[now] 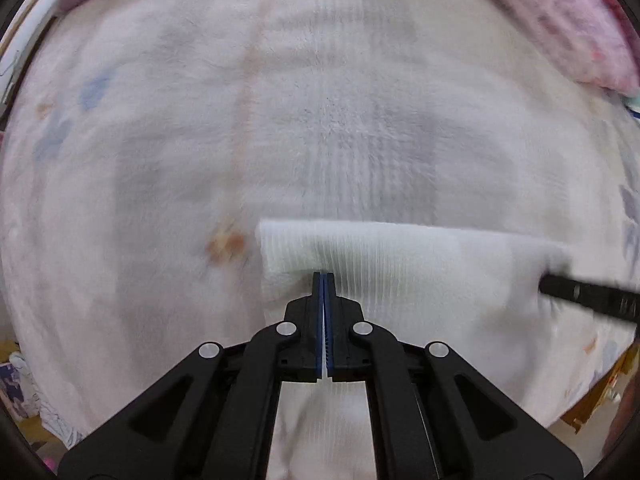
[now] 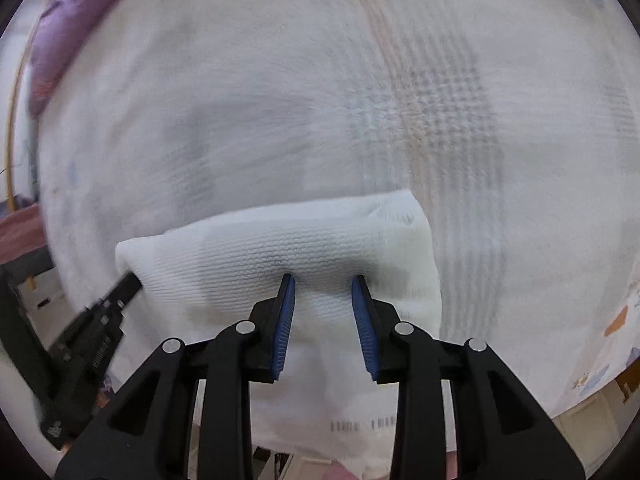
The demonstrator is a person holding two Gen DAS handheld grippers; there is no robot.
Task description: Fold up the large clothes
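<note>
A white ribbed garment hangs over a pale fleece bed cover. My left gripper is shut on the garment's near edge, close to its left corner. In the right wrist view the same garment lies across the middle. My right gripper is open, its blue pads either side of the cloth's edge without pinching it. The left gripper's body shows at the garment's left corner there. The right gripper's black finger shows at the garment's right end in the left wrist view.
A pink-purple patterned quilt lies bunched at the far right of the bed, also seen at the far left in the right wrist view. The bed's near right edge drops to a wooden floor. Clutter sits low left.
</note>
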